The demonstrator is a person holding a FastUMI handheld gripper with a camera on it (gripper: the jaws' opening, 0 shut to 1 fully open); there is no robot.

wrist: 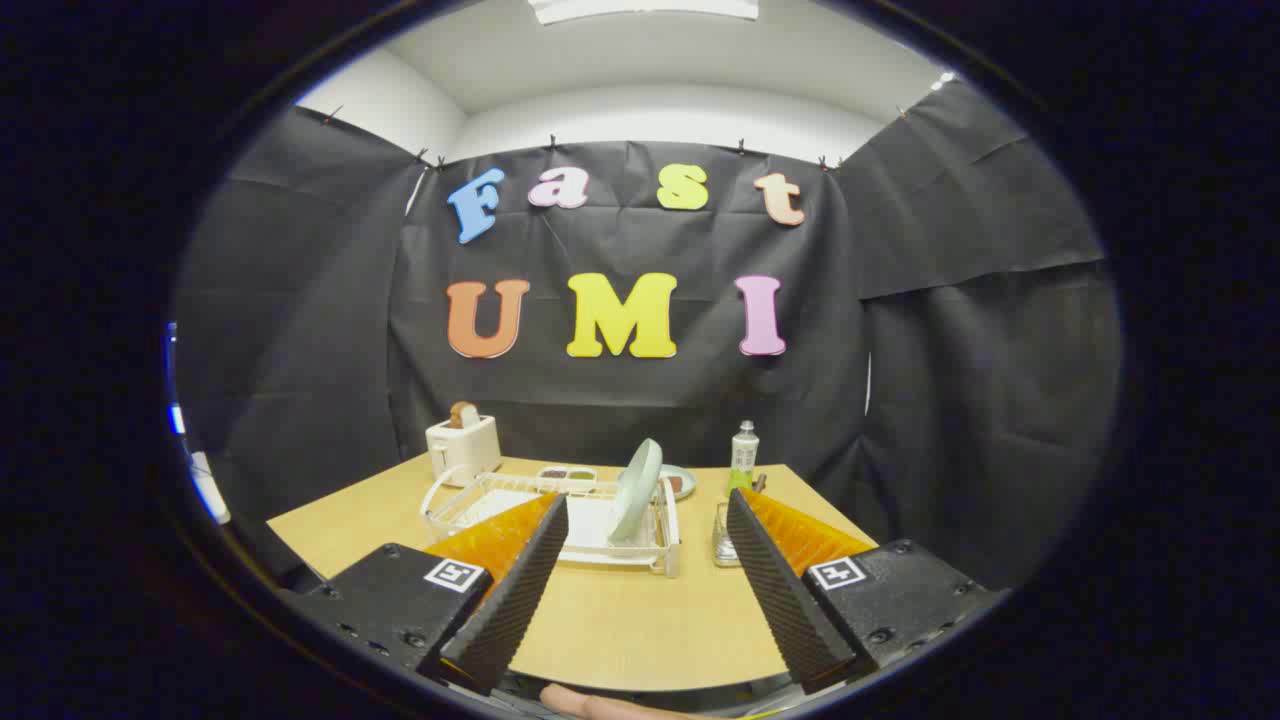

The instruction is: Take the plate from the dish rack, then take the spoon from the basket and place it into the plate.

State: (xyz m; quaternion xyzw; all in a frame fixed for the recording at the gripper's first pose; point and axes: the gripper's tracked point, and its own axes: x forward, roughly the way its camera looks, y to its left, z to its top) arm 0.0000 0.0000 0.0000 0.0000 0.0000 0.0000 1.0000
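Wooden bench [610, 620] seen along the tongs [648, 505], whose two fingers stand wide apart with nothing between them, held above the near part of the bench. Beyond the left finger, near the far left corner of the bench, a white toaster [462, 447] carries a slice of bread [463, 414] in its slot. Just ahead of the fingers, between them and reaching past the left one, lies the white wire dish rack [560, 520]; the pale green plate [636, 491] stands on edge in its right half, slightly tilted. Behind the rack sit a small divided dish [567, 474] with dark contents and a shallow plate [680, 482] holding something brown, partly hidden by the upright plate. Just beside the tip of the right finger stands a small clear basket [722, 537]; its contents cannot be made out, so the spoon cannot be told. Beyond it, near the far edge, stands a bottle [743, 447] with a small green object [738, 482] at its foot. The bench surface between the rack and the near edge is bare; the right edge runs close past the basket.
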